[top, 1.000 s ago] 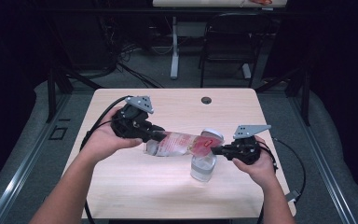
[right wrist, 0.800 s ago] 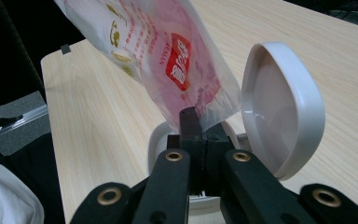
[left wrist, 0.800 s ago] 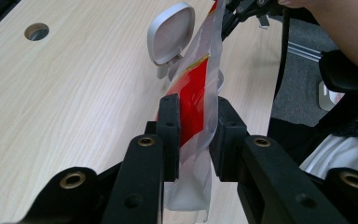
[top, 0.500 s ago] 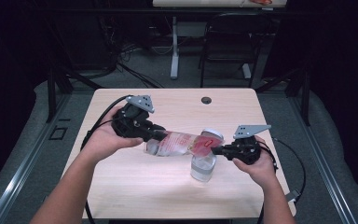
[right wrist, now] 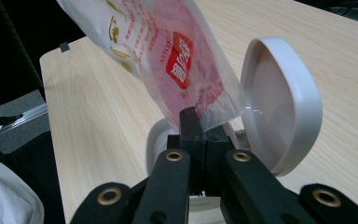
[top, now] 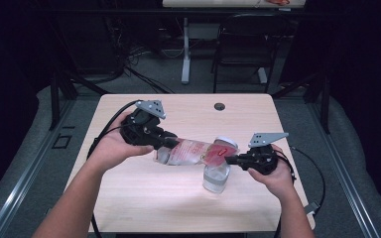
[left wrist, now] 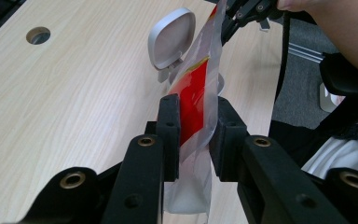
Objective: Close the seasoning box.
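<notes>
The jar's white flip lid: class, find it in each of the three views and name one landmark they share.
High view: lid right of centre, behind the bag.
Left gripper view: top centre, left of the bag.
Right gripper view: right, open.
Shared landmark: the red-printed bag.

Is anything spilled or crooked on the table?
Nothing looks spilled. The plastic pouch is held tilted between the left gripper and the right gripper, its lower end over the clear jar, whose white flip lid stands open. That slant looks deliberate, as if for pouring. The wooden table around them shows no mess.
</notes>
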The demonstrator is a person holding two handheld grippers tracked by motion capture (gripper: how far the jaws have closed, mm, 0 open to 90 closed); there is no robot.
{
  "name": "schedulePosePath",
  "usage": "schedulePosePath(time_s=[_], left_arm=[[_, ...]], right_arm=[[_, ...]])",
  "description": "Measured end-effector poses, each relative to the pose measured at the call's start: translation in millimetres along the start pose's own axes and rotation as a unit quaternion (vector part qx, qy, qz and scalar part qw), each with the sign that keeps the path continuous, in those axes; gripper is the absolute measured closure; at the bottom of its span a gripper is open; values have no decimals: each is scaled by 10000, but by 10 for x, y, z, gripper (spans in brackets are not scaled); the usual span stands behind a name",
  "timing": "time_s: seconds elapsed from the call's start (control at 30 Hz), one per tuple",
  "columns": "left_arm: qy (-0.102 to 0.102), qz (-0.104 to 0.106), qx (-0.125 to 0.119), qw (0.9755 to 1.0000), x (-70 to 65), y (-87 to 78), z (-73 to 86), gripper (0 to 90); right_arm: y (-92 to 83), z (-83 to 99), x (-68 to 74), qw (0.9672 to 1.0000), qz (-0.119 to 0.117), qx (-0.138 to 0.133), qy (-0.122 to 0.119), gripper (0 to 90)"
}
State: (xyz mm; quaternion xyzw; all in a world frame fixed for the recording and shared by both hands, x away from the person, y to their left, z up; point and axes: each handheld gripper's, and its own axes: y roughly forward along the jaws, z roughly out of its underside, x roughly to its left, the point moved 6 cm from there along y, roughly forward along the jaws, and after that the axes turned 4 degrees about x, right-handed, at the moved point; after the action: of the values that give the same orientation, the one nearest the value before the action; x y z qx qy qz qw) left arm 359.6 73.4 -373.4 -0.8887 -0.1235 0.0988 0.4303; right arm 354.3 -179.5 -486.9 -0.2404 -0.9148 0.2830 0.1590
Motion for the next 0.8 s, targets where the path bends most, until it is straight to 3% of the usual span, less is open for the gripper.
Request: schedulePosePath(time_s=[0.8], left_arm=[[29,13,-129,9999,3,12,-98,748]], right_arm=[[-2,44,-34,10000,0,85,43,900]])
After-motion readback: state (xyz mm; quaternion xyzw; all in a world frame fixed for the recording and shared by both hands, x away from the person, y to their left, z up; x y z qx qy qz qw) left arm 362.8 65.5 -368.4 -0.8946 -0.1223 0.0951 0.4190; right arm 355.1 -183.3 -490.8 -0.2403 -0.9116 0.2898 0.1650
